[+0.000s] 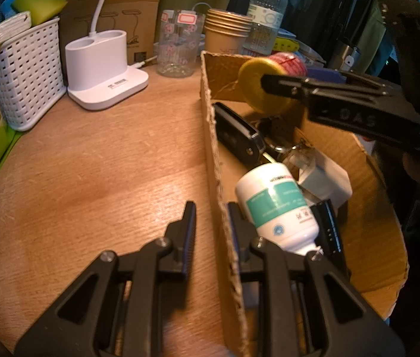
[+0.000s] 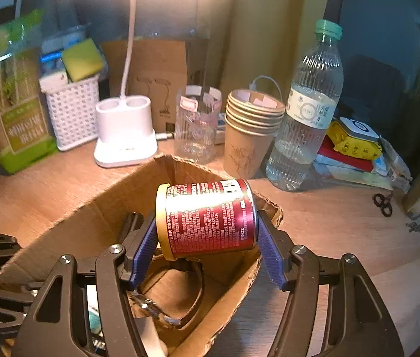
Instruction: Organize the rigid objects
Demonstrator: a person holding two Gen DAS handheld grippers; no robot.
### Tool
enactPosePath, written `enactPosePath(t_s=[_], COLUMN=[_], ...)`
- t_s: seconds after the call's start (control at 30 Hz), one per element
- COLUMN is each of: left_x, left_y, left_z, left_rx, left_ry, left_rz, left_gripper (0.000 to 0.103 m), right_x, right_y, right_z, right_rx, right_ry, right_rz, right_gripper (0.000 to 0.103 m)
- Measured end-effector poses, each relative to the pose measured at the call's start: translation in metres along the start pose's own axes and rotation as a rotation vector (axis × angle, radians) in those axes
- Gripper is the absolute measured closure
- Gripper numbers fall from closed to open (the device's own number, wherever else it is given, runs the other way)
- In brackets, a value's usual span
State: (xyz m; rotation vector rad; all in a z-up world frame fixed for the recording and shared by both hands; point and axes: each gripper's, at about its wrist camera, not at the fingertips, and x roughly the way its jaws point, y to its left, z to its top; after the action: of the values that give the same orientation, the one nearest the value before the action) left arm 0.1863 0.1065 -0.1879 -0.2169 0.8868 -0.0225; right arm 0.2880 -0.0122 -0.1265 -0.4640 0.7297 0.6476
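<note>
Right gripper [image 2: 207, 253]: jaws pinching a red can [image 2: 207, 218] with a yellow lid, held on its side by its two ends, over the open cardboard box [image 2: 70, 220].

Left gripper [image 1: 211, 232]: jaws pressed together on the box's near wall, one finger outside, one inside, steadying it on the table [image 1: 91, 163].

Box contents: white bottle [image 1: 275, 205] against the near wall, car key [image 1: 236, 134] toward the far corner, a white plug beside the bottle, a strap at the bottom.

Handling note: the step appears to be lowering the can into the box. The strap end looks the freest spot. The can should go down low before release; on its side it may roll against the key.
</note>
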Motion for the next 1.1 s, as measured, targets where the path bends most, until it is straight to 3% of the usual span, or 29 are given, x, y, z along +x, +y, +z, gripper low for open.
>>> enactPosePath(t_s=[0.4, 0.53, 1.1], left_x=[0.0, 0.0, 0.0], left_y=[0.0, 0.0, 0.0], left_z=[0.0, 0.0, 0.0], left_rx=[0.001, 0.0, 0.001], left_ry=[0.0, 0.0, 0.0], left_rz=[0.0, 0.0, 0.0], left_gripper=[0.082, 0.082, 0.082], right_x=[0.005, 0.001, -0.018], right_y=[-0.004, -0.009, -0.001], right_z=[-0.008, -0.007, -0.016], right_rx=[0.019, 0.049, 0.058], right_ry=[0.014, -0.003, -0.027], right_rz=[0.008, 0.021, 0.001], right_gripper=[0.035, 0.027, 0.027])
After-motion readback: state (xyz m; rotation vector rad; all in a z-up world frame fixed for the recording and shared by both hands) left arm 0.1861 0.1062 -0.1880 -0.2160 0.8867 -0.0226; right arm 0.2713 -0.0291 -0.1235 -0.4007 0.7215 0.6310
